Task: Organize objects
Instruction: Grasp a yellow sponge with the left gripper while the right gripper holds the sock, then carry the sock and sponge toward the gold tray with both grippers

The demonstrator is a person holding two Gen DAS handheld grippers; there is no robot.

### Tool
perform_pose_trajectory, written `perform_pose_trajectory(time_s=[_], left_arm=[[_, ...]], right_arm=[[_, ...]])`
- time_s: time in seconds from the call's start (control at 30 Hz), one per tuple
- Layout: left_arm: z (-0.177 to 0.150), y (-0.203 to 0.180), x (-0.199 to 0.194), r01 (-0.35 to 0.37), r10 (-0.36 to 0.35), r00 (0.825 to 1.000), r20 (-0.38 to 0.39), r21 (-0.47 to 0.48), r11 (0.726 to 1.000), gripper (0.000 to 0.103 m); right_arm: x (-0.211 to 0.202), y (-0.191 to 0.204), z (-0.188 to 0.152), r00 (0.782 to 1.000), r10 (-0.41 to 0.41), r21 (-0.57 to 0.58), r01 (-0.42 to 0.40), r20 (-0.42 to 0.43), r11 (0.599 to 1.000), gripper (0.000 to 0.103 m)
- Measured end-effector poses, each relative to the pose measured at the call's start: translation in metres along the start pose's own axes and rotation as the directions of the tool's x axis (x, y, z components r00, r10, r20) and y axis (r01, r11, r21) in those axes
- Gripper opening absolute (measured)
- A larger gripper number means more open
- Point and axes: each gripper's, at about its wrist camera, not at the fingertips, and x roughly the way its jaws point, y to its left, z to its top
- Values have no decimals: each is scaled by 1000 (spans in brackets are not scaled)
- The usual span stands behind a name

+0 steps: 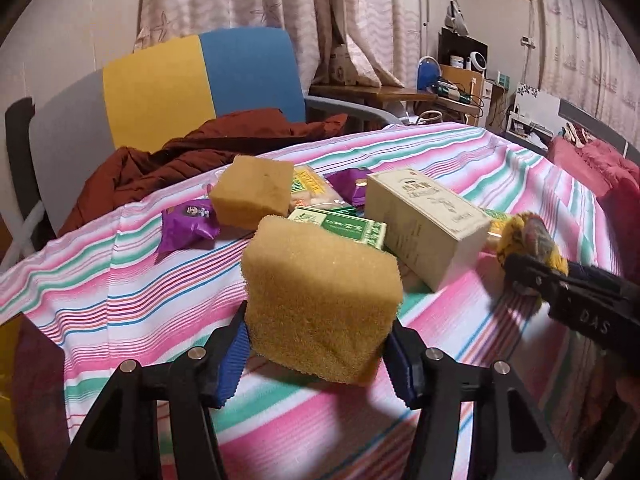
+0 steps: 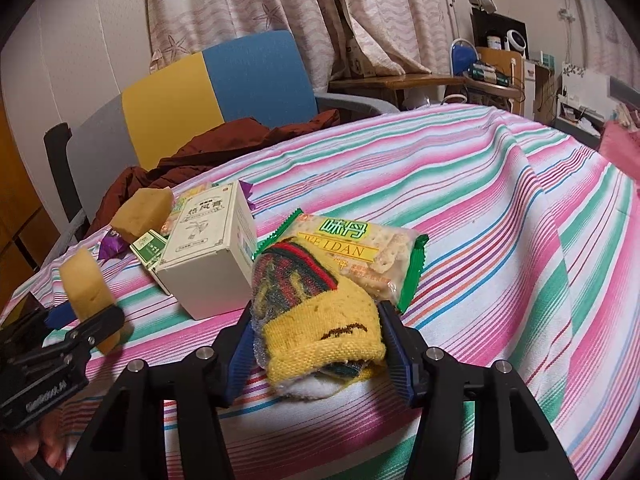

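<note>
My left gripper (image 1: 318, 354) is shut on a tan sponge block (image 1: 320, 300) and holds it just above the striped cloth; it also shows in the right wrist view (image 2: 86, 286). My right gripper (image 2: 316, 354) is shut on a yellow knitted sock (image 2: 320, 320) with red and green stripes; the sock shows in the left wrist view (image 1: 528, 244). A second tan sponge (image 1: 252, 192) lies at the back. A cream box (image 1: 424, 220), a green box (image 1: 340, 230), purple packets (image 1: 188, 228) and a cracker packet (image 2: 360, 256) lie between.
The striped tablecloth (image 2: 480, 200) covers the table. A chair with a yellow and blue back (image 1: 200, 84) stands behind, with a rust-brown jacket (image 1: 180, 160) on it. A cluttered desk (image 2: 480, 76) and curtains are at the back right.
</note>
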Motion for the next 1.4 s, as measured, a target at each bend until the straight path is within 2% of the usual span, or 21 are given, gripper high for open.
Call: perform_pose_trajectory(time_s=[0.2,0.43,0.57,0.7,0.83,1.4], left_arm=[[-10,-14,-21,-4,2,999,46,57,998,60],[-21,-22,-35,4,-10,998,63,90,996,60],[-28,-22,-43,16,-21,998,65,72,997,60],[-35,-18,-52,26,-29,997,74,46,999,60],[-40,-15,-60,28,-31,996,88,28,999,60],[-65,6,-86,41,-37,997,65,-55,998,60]], right_arm=[[-11,0,0,998,-33,5,33,56,999,56],[-19,9,-2,996,-55,-33,57,73,998,56],[-27,17,-9,997,-30,-60,35,78,998,56],[-32,25,-21,999,-1,-60,3,35,998,56],[-39,33,-29,999,18,-45,-17,27,999,56],[-72,89,-31,993,115,-139,-112,14,984,56]])
